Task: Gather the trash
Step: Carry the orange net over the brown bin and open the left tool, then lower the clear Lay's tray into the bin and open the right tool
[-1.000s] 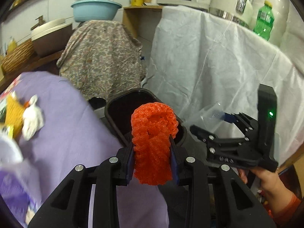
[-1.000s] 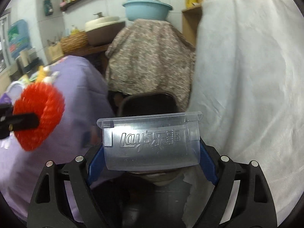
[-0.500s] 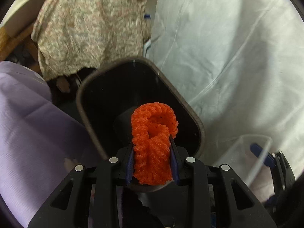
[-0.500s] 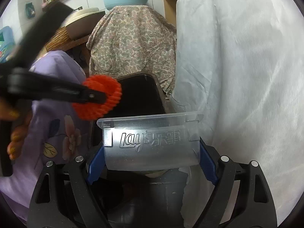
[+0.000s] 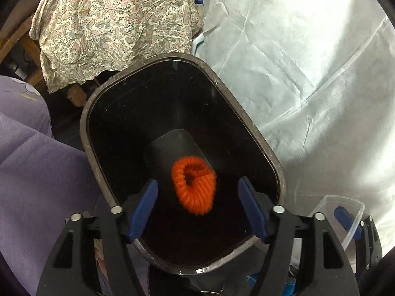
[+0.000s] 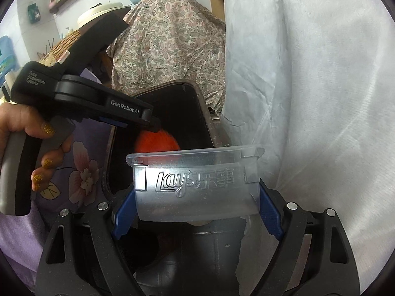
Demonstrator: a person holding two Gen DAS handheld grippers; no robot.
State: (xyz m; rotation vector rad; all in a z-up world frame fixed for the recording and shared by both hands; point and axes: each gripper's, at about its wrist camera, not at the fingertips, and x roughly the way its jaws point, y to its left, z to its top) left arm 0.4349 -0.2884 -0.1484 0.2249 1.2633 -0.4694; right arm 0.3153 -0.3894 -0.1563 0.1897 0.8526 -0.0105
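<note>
An orange foam net [image 5: 193, 187] drops, blurred, inside the black trash bin [image 5: 246, 123]. My left gripper [image 5: 197, 190] points down over the bin. Its jaws are opening, and the blue pads [image 5: 145, 209] stand clear of the net on both sides. From the right wrist view, the left gripper [image 6: 153, 120] hangs above the bin [image 6: 206, 128] with the net [image 6: 158, 140] just below it. My right gripper [image 6: 197, 208] is shut on a clear plastic Lay's tray [image 6: 197, 187], held near the bin's front edge. That tray [image 5: 345, 212] also shows at lower right in the left wrist view.
A white sheet [image 5: 296, 61] drapes furniture right of the bin. A paisley cloth [image 5: 111, 24] covers something behind it. A purple flowered tablecloth [image 5: 29, 160] hangs to the left. A person's hand [image 6: 37, 148] grips the left gripper's handle.
The left gripper swung over the bin, tipped downward and opened, letting the orange net go into the bin. The right gripper sank slightly with the tray still in it.
</note>
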